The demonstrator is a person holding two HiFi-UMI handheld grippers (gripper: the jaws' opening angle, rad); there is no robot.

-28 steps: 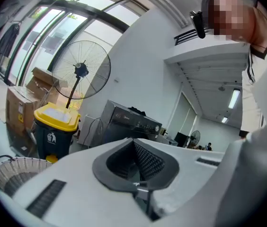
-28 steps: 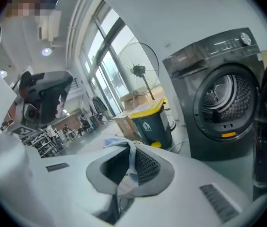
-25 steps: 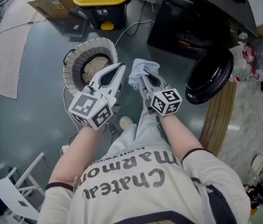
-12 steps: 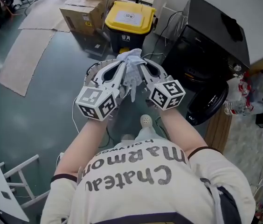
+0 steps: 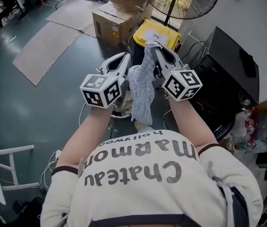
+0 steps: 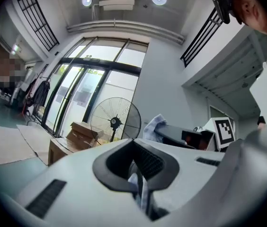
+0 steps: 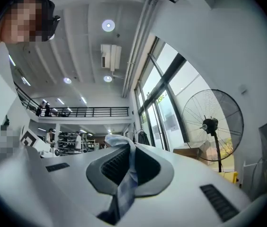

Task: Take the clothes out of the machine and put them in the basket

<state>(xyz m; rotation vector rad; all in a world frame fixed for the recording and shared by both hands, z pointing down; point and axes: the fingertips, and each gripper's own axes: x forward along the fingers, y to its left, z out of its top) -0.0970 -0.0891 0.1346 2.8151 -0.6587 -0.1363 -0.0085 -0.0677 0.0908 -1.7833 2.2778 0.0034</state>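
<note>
While both claws stood raised before chest, I logged as follows. Right gripper (image 5: 155,48): clamped on top edge of garment (image 5: 142,91). Left gripper (image 5: 123,58): jaws together, fold of same cloth pinched between. Purpose judged: cloth hung spread between claws, clear of floor, for carrying. Garment: out of machine (image 5: 230,74), not yet in basket (image 5: 120,113), which lay below forearms, mostly hidden. Surroundings: fan (image 5: 190,1), yellow-lidded bin (image 5: 162,32), cardboard boxes (image 5: 117,20). Obstruction: hanging cloth screened my sight of basket.

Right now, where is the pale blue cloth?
Centre of the head view: the pale blue cloth hangs, pinched by the left gripper and the right gripper.
</note>
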